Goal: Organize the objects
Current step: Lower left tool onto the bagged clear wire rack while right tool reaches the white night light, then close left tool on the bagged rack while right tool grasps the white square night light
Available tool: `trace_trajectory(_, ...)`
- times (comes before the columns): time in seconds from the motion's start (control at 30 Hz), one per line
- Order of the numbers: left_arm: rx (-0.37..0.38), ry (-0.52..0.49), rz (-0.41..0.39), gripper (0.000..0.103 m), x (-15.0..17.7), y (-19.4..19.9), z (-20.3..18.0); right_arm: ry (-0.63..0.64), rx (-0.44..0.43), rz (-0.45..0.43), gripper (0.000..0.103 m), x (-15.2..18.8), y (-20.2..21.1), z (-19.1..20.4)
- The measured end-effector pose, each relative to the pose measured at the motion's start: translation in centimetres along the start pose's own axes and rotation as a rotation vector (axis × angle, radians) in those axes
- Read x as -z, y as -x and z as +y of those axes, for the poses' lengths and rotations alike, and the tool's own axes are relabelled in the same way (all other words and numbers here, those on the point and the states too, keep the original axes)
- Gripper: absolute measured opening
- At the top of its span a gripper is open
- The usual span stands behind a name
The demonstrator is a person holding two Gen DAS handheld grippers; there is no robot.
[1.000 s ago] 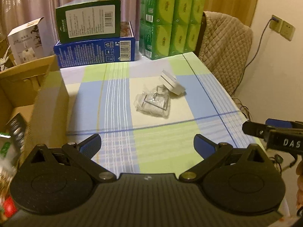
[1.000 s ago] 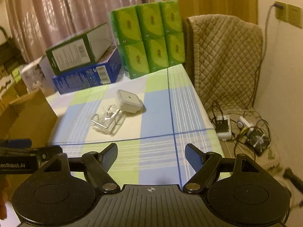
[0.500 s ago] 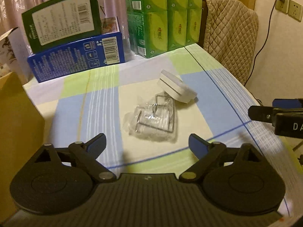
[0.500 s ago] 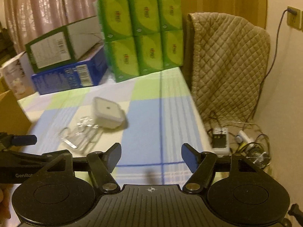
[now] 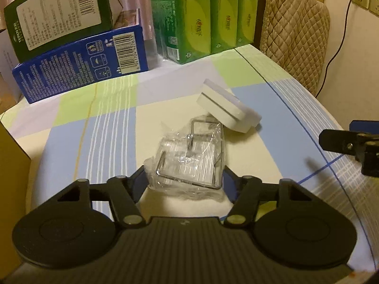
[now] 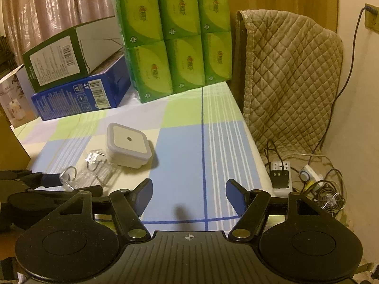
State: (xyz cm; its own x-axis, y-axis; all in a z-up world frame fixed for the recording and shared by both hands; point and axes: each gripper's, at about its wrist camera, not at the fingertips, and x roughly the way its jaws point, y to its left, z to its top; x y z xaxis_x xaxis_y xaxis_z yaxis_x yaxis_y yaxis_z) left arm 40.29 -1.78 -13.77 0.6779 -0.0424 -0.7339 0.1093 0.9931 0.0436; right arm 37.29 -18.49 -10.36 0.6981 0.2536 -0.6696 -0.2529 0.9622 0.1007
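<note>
1. Two grippers are working here, and we're going for the plastic bag of wire hooks (image 5: 189, 158) lying on the checked tablecloth (image 5: 109, 142), just beside the white plug-in light (image 5: 227, 108).
2. We're straddling the bag's near end with the left gripper (image 5: 184, 179); its fingers are spread on either side and not yet squeezing.
3. We're hovering the right gripper (image 6: 188, 195) spread wide over bare cloth, holding nothing, with the light off to its left.
4. Next, we're guessing: close the left fingers gently, since crinkly plastic slips, then carry the bag toward the cardboard box (image 5: 11, 161) on the left.
</note>
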Motion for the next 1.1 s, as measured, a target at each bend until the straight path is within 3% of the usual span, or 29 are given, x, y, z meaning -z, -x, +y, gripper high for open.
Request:
trace_trajectory(0.03,-0.016,0.017,-0.002,0.053,0.2,0.2,0.2,0.001,-0.008,0.001,0.066,0.0,-0.1,0.1)
trace_trajectory(0.4,-0.068,0.208,-0.033,0.05,1.3,2.1,4.4,0.063,-0.157,-0.049,0.068,-1.1,-1.8,2.8)
trace_trajectory(0.5,-0.067,0.213,-0.045,0.05,1.2,2.7,5.0,0.083,-0.202,-0.084,0.078,-1.6,-3.0,3.6)
trace_trajectory(0.57,-0.063,0.221,-0.046,0.05,1.3,3.0,5.2,0.095,-0.213,-0.086,0.079,-1.6,-4.0,4.0)
trace_trajectory(0.73,-0.047,0.226,-0.045,0.05,1.5,3.0,5.3,0.105,-0.213,-0.07,0.08,-1.7,-6.6,4.9)
trace_trajectory(1.03,-0.035,0.224,-0.041,0.05,1.7,2.7,5.1,-0.035,-0.261,-0.053,0.079,-2.3,-9.3,4.4)
trace_trajectory(1.1,-0.036,0.222,-0.04,0.05,1.7,2.7,5.1,-0.032,-0.254,-0.044,0.075,-2.2,-9.6,4.5)
